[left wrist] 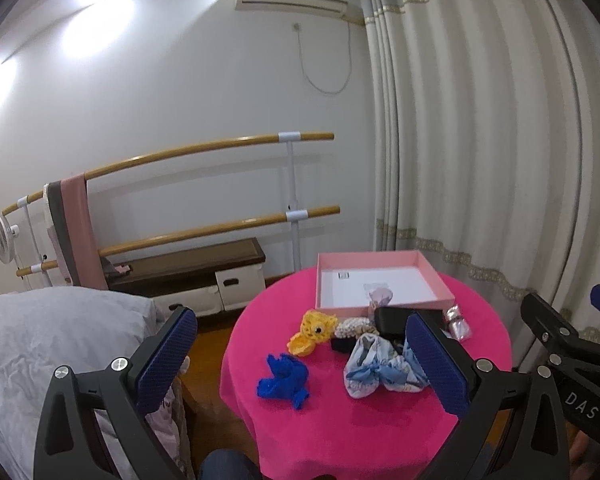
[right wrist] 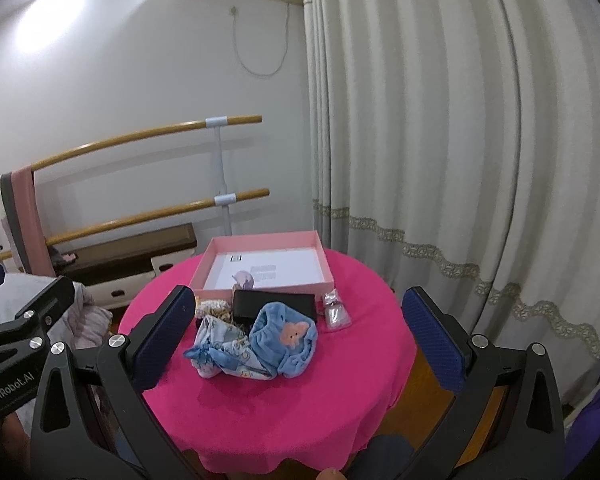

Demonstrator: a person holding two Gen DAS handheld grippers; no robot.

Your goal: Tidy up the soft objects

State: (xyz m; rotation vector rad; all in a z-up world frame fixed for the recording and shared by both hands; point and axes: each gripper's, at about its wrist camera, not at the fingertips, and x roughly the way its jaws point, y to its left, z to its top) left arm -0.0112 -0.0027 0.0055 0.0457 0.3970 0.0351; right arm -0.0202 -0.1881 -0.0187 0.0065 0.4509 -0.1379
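Two tools hover above the near edge of the tabletop (left wrist: 260, 432), both released and empty: the left tool (left wrist: 300, 356) with its pads spread wide, the right tool (right wrist: 296, 328) likewise. Between the left tool's pads lie a blue knit (left wrist: 283, 380) and a yellow knit toy (left wrist: 313, 332), near each other. Just right of them sits a blue cloth bundle (right wrist: 256, 344), its long axis running left to right, touching a black case (right wrist: 276, 306) behind it. Beside the case lies a small clear pouch (right wrist: 335, 312). Farthest back stands a pink box (right wrist: 260, 240), open, holding a small lilac item (right wrist: 244, 278).
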